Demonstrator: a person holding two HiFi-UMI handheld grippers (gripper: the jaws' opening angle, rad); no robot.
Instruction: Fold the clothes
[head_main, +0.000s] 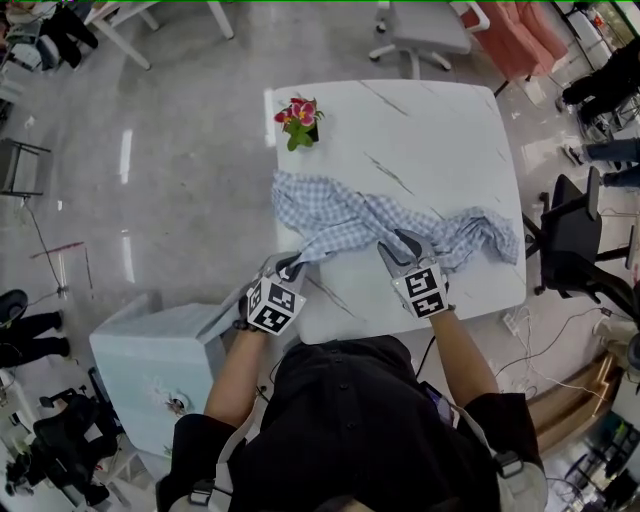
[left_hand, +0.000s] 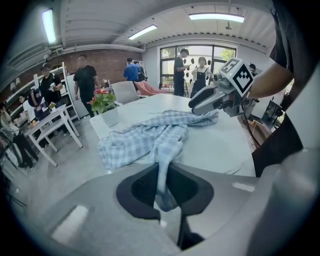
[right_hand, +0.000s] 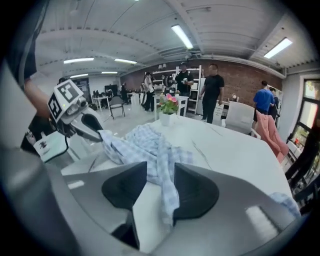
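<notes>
While my left claw (left_hand: 162, 185) is clenching the checked garment (head_main: 340, 215) thinly (right claw (right_hand: 161, 185) gripping a bunch), tugging apart is risking slippage.

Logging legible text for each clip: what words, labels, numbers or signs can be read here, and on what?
No readable words or numbers anywhere.
Left gripper and right gripper: only black-and-white square markers, no letters.
Checked cloth: no label or print visible.
White cabinet: a small dark mark, too blurred to read.
</notes>
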